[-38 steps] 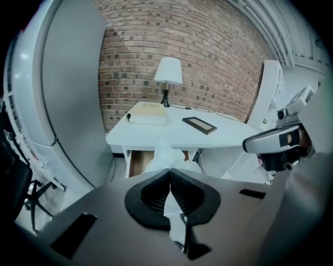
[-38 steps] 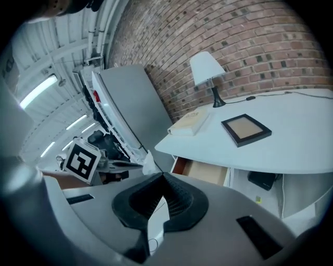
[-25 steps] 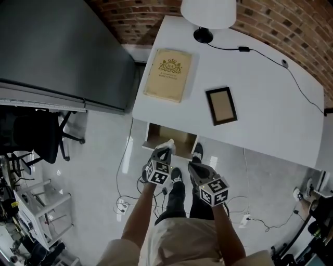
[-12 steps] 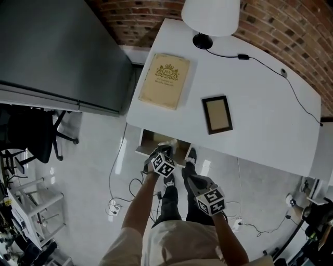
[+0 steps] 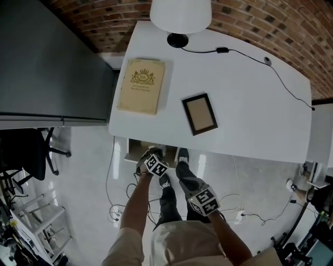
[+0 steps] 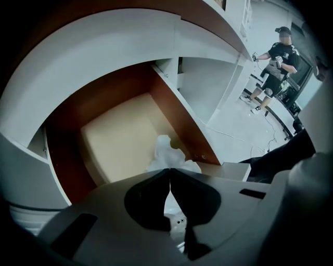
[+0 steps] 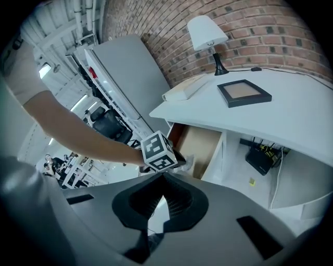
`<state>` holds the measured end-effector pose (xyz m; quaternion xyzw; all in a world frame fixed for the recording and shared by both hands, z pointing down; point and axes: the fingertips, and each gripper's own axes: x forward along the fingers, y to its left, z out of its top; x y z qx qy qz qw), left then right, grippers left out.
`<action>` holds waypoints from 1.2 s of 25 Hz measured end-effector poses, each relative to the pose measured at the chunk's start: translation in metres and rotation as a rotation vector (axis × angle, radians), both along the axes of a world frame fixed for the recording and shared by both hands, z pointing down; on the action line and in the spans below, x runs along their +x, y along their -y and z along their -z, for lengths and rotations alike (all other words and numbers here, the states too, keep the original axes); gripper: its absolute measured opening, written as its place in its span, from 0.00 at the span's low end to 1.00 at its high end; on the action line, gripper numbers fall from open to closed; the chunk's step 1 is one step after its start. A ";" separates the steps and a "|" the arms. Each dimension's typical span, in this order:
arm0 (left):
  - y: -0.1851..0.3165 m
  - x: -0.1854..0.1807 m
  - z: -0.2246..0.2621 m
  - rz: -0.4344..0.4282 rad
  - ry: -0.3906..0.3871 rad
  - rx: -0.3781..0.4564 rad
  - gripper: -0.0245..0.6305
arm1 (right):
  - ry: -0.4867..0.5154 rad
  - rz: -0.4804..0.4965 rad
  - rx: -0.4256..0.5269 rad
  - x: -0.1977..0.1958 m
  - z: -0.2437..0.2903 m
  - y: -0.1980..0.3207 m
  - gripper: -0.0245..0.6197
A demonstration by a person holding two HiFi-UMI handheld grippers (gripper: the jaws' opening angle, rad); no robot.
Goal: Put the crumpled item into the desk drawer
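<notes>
1. The left gripper (image 6: pixel 169 170) has its jaws closed on the crumpled white item (image 6: pixel 167 155) and holds it over the open drawer (image 6: pixel 117 140), whose beige floor shows beneath.
2. The right gripper (image 7: pixel 163 176) hangs nearer the person, apart from the drawer. Its jaws are pressed together with nothing between them.
3. The drawer sits under the left front edge of the white tabletop (image 5: pixel 250 104).
4. On the tabletop lie a tan book (image 5: pixel 141 85) and a dark frame (image 5: pixel 199 114). A white lamp (image 5: pixel 180 14) stands at the back.
</notes>
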<state>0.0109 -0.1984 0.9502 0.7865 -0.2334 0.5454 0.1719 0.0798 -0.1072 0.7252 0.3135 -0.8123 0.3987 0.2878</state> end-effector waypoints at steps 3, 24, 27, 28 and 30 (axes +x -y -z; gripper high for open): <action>0.005 -0.002 -0.005 -0.017 0.012 0.014 0.06 | -0.007 -0.005 0.000 0.007 -0.004 0.000 0.07; 0.016 0.005 -0.029 -0.117 0.059 0.002 0.07 | -0.059 -0.006 -0.033 0.031 -0.015 -0.014 0.07; 0.018 0.006 -0.028 -0.126 0.065 0.004 0.07 | -0.063 -0.006 -0.033 0.033 -0.015 -0.015 0.07; 0.017 0.006 -0.028 -0.126 0.064 0.003 0.07 | -0.064 -0.006 -0.033 0.033 -0.015 -0.016 0.07; 0.018 0.007 -0.025 -0.126 0.063 0.005 0.07 | -0.067 -0.002 -0.029 0.033 -0.015 -0.018 0.07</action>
